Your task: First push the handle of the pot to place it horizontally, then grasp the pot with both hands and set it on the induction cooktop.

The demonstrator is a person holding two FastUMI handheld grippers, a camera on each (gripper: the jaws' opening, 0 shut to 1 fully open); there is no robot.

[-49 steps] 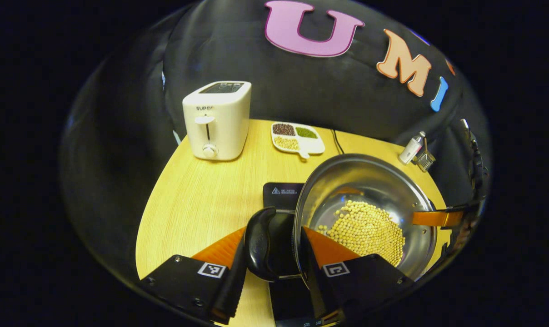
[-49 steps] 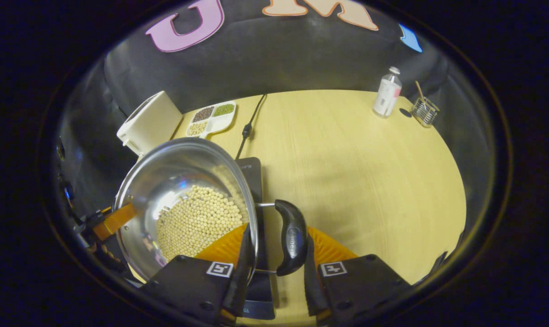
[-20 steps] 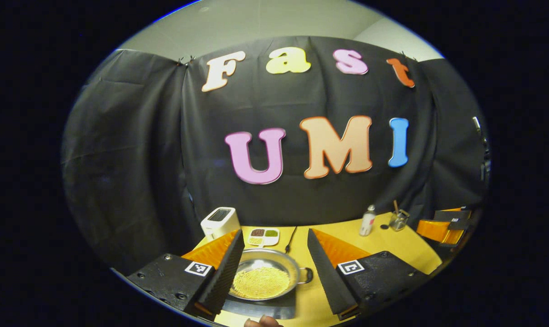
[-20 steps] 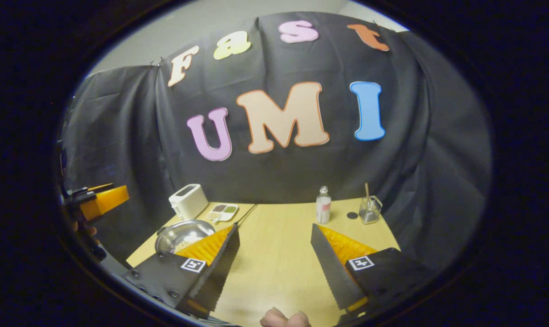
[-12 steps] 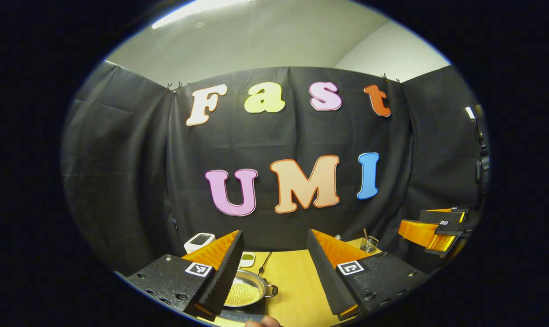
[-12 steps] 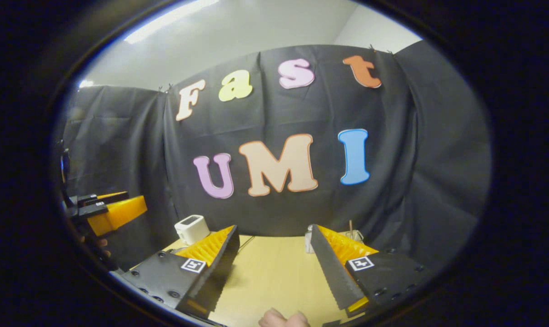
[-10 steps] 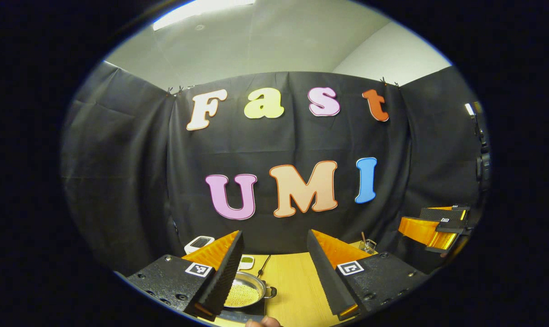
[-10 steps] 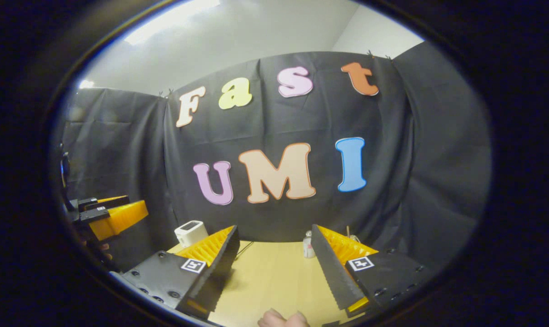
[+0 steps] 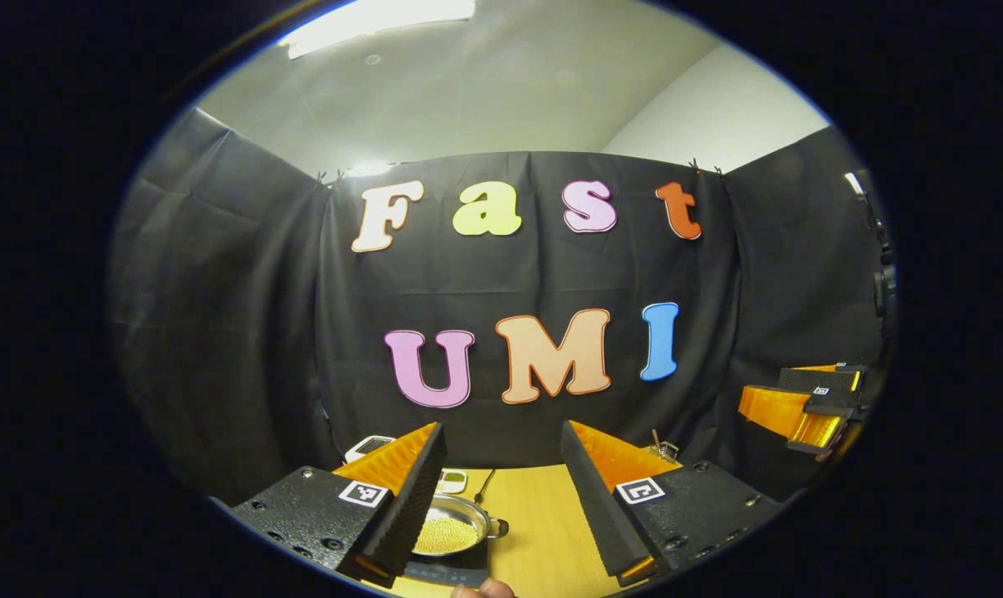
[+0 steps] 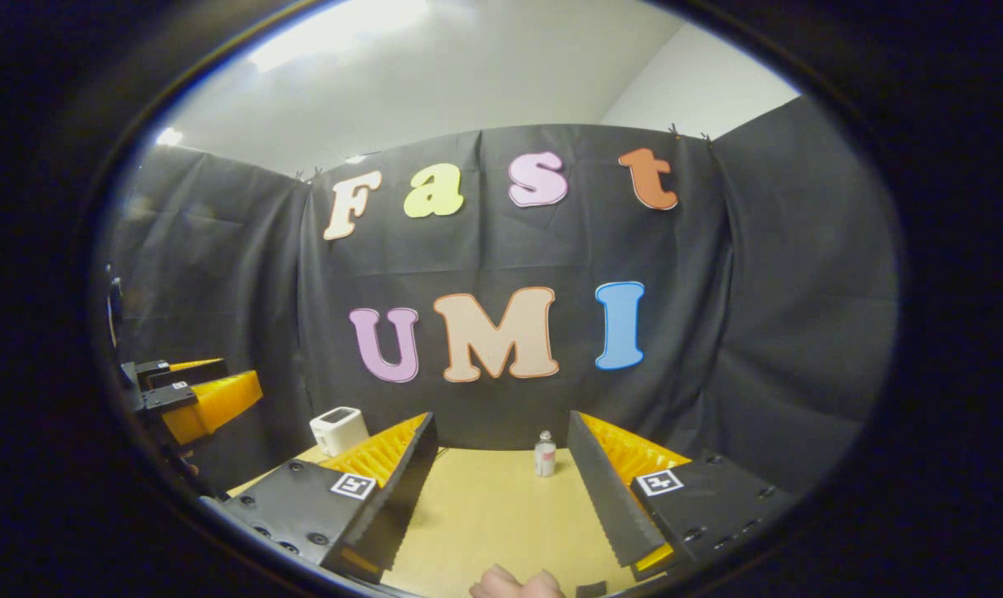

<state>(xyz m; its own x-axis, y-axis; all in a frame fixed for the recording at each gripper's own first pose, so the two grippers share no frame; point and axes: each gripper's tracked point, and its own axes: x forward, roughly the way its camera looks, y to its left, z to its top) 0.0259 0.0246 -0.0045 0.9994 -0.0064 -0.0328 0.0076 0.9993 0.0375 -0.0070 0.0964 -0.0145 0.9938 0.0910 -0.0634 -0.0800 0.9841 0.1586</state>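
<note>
The steel pot, with yellow beans in it, sits on the black induction cooktop far below, and one black side handle points right. My left gripper is open, raised high and well back from the pot, with nothing between its fingers. My right gripper is open too, held above the wooden table. Each gripper also appears at the edge of the other's view: the right gripper and the left gripper.
A white toaster and a divided dish of beans stand at the back left of the table. A small bottle and a wire holder stand at the back right. A hand shows at the bottom edge.
Both grippers let go of the pot's side handles, opened, and drew back and up. The pot stays on the cooktop, now small and far below.
</note>
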